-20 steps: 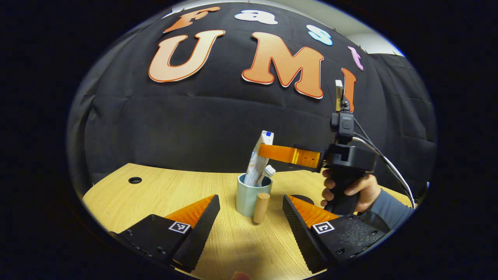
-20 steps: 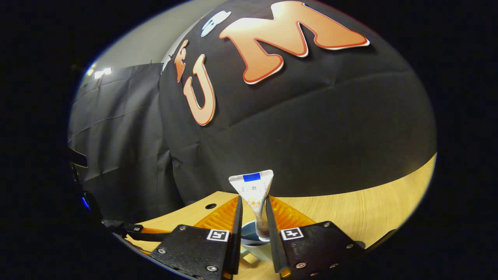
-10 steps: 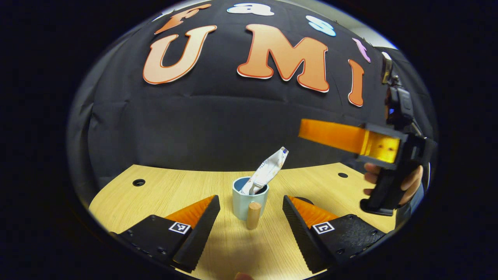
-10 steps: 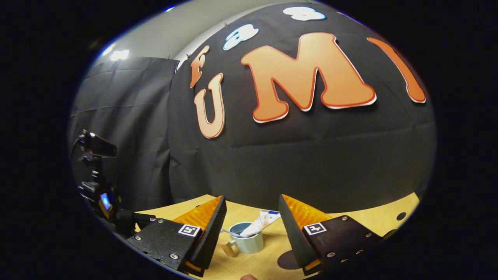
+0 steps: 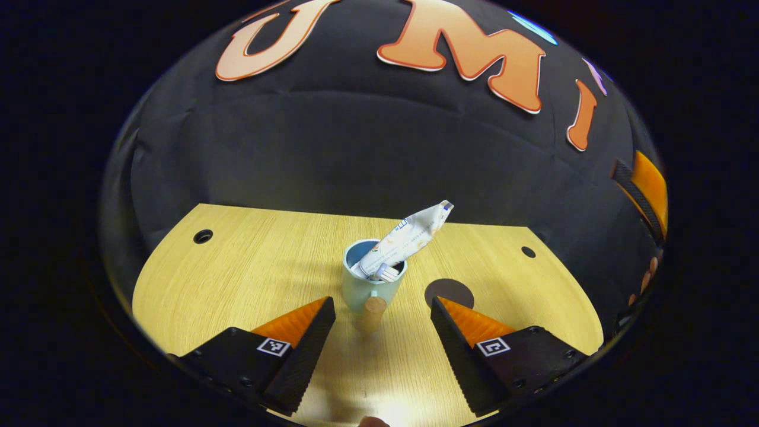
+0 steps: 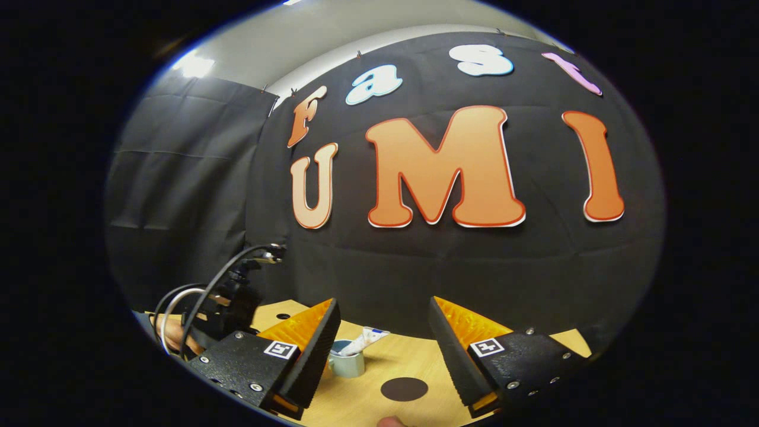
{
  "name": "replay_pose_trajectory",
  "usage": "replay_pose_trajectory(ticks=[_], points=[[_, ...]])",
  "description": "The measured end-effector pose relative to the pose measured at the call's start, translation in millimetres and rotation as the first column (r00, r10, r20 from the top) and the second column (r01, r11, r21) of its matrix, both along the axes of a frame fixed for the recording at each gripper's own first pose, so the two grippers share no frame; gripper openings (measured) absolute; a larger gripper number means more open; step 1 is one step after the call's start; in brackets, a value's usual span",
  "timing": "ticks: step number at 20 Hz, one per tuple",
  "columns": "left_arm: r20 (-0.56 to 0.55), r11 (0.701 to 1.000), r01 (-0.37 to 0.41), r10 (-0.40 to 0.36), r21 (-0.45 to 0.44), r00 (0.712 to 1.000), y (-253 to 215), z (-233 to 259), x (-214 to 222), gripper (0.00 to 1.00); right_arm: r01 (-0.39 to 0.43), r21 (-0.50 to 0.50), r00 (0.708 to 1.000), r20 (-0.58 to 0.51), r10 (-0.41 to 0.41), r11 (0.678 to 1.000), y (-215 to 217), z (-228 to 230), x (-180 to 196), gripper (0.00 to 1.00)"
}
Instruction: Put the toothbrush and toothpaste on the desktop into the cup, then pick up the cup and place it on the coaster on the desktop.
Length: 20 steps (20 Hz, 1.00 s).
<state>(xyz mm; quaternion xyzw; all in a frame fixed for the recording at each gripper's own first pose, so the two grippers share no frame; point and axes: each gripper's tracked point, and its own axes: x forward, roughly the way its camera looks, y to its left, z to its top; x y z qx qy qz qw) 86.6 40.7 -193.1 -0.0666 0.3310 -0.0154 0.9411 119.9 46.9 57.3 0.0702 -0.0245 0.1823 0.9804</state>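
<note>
Cup [image 5: 373, 279] stands mid-tabletop [image 5: 237, 279], toothpaste [image 5: 409, 236] and toothbrush [image 5: 386, 273] leaning inside, its wooden handle [image 5: 370, 313] pointing straight at my left tool [image 5: 382, 329], which I judge the nearer; the coaster [image 5: 449, 292] lies just right of the cup. Both left and right tool [image 6: 382, 350] gape wide, holding nothing.
</note>
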Motion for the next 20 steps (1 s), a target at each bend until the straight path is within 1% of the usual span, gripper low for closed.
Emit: replay_pose_trajectory(ticks=[3, 6, 7, 8, 9, 10, 11, 12, 13, 15, 16, 17, 18, 19, 20], points=[[-0.07, 0.999, 0.0, 0.003, 0.042, 0.998, 3.1, -4.5, 14.2, 0.98, 0.062, -0.019, 0.998, 0.019, -0.062, 0.998, -21.0, 12.1, -22.4, 0.92], [-0.155, 1.0, 0.015, -0.011, 0.023, 0.988, -2.5, -13.1, 21.4, 0.98, 0.117, -0.029, 0.993, 0.027, -0.116, 0.993, -36.8, 20.5, -43.0, 0.92], [-0.182, 0.999, 0.029, -0.024, 0.021, 0.983, -7.0, -19.1, 23.5, 0.98, 0.126, -0.031, 0.992, 0.03, -0.125, 0.992, -39.5, 22.7, -49.7, 0.92], [-0.214, 0.999, 0.031, -0.025, 0.026, 0.976, -9.8, -26.1, 23.9, 0.98, 0.131, -0.039, 0.991, 0.034, -0.13, 0.991, -41.3, 23.6, -55.9, 0.97], [-0.238, 0.999, 0.041, -0.034, 0.025, 0.971, -14.0, -33.5, 26.4, 0.98, 0.139, -0.045, 0.99, 0.037, -0.137, 0.989, -43.3, 24.2, -62.0, 0.97], [-0.266, 0.999, 0.034, -0.026, 0.029, 0.964, -15.6, -41.1, 27.1, 0.98, 0.141, -0.049, 0.989, 0.039, -0.14, 0.989, -45.3, 24.2, -68.6, 0.97], [-0.288, 0.999, 0.038, -0.028, 0.029, 0.957, -18.2, -47.9, 28.9, 0.98, 0.143, -0.043, 0.989, 0.039, -0.142, 0.989, -46.1, 23.3, -74.5, 0.92], [-0.303, 0.999, 0.031, -0.018, 0.038, 0.953, -16.7, -52.2, 31.2, 0.98, 0.143, -0.037, 0.989, 0.031, -0.142, 0.989, -45.7, 19.5, -80.8, 0.92], [-0.319, 0.998, 0.034, -0.018, 0.046, 0.948, -17.1, -56.9, 32.7, 0.98, 0.147, -0.033, 0.989, 0.024, -0.146, 0.989, -46.1, 14.6, -85.2, 0.87], [-0.347, 0.998, 0.036, -0.014, 0.056, 0.938, -17.5, -67.2, 33.1, 0.98, 0.152, -0.047, 0.988, 0.012, -0.151, 0.987, -45.1, 2.9, -92.1, 0.87], [-0.354, 0.997, 0.03, -0.003, 0.07, 0.935, -14.4, -70.5, 34.2, 0.97, 0.157, -0.063, 0.988, 0.006, -0.157, 0.986, -45.5, -1.9, -93.5, 0.92], [-0.361, 0.997, 0.025, 0.005, 0.079, 0.933, -12.7, -75.1, 34.9, 1.0, 0.164, -0.08, 0.986, 0.002, -0.165, 0.983, -46.3, -5.2, -95.8, 0.92], [-0.362, 0.996, 0.015, 0.019, 0.091, 0.932, -8.9, -77.9, 37.3, 0.95, 0.168, -0.093, 0.986, 0.002, -0.168, 0.982, -47.2, -6.2, -97.5, 0.97], [-0.369, 0.994, 0.012, 0.028, 0.106, 0.929, -3.9, -79.4, 36.7, 0.86, 0.168, -0.099, 0.986, 0.005, -0.169, 0.981, -47.1, -6.0, -101.1, 0.93], [-0.369, 0.993, 0.003, 0.041, 0.119, 0.928, 0.0, -81.9, 38.0, 0.81, 0.166, -0.098, 0.986, 0.009, -0.166, 0.981, -47.2, -5.6, -103.3, 0.93]])
